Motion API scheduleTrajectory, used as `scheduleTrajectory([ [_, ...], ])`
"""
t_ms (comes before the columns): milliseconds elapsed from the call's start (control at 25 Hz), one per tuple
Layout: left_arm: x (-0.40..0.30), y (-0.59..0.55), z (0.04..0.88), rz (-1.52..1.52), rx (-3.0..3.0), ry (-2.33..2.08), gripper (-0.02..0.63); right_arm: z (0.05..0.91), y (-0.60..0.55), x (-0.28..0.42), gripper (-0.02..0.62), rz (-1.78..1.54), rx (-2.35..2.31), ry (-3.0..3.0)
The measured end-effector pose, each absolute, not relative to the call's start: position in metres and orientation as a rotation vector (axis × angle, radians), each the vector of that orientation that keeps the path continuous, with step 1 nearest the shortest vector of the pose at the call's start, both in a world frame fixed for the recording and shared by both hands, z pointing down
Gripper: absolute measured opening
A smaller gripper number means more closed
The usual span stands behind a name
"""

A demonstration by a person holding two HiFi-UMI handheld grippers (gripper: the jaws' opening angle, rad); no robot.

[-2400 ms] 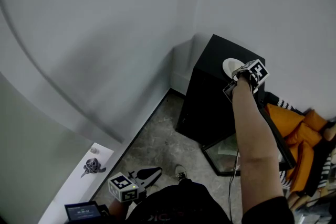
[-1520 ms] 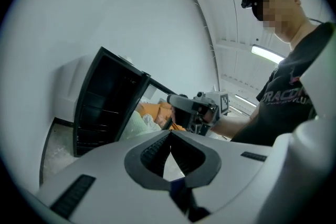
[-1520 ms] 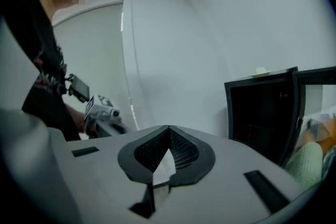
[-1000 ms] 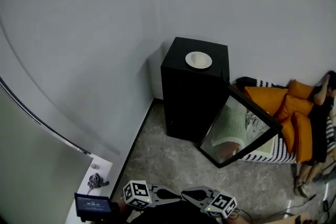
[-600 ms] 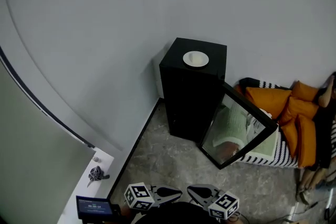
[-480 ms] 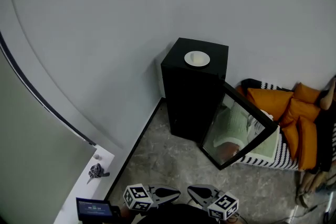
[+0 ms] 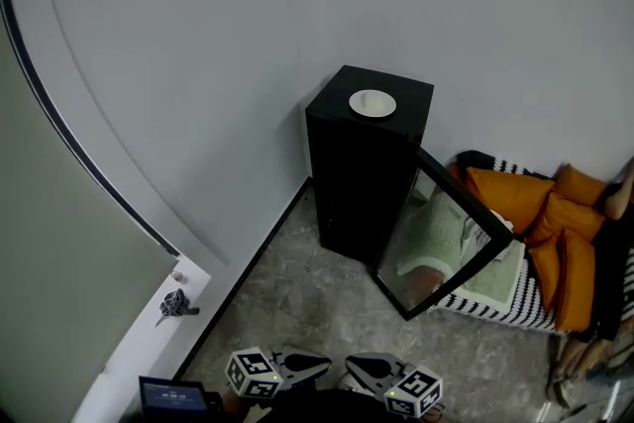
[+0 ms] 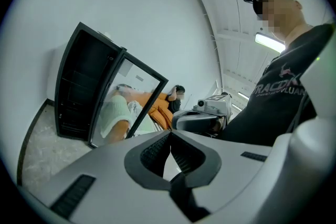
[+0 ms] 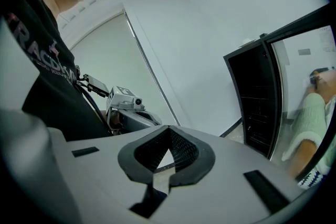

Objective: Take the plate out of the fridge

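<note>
The white plate lies on top of the black fridge, far from both grippers. The fridge's glass door hangs open to the right. My left gripper and right gripper sit low at the bottom of the head view, close to my body, tips facing each other. In the left gripper view the jaws of the left gripper meet, with nothing between them, and the fridge stands beyond. The right gripper is also shut and empty, with the fridge at its right.
A striped sofa with orange cushions and a person lying on it stand right of the fridge. A white ledge with a small dark object runs along the left wall. A small screen sits at the bottom left. Stone floor lies before the fridge.
My right arm, which reached to the plate on the fridge top, has drawn back to my body. Both grippers now sit low together, and the fridge looks farther off. The plate stays put.
</note>
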State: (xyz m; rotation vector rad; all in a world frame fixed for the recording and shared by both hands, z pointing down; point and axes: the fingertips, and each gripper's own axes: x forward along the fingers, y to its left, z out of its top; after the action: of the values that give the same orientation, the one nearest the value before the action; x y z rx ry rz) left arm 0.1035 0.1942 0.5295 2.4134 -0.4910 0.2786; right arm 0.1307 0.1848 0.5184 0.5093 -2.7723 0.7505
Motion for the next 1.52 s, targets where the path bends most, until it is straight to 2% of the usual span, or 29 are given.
scheduleTrajectory([
  [440, 0.131, 0.195, 0.527, 0.318, 2.449, -0.483, 0.006, 0.516, 0.184, 0.147, 0.006, 0.742, 0.509, -2.779],
  [1520, 0.129, 0.196, 0.527, 0.317, 2.451, -0.473, 0.006, 0.524, 0.185, 0.145, 0.006, 0.705, 0.499, -2.787],
])
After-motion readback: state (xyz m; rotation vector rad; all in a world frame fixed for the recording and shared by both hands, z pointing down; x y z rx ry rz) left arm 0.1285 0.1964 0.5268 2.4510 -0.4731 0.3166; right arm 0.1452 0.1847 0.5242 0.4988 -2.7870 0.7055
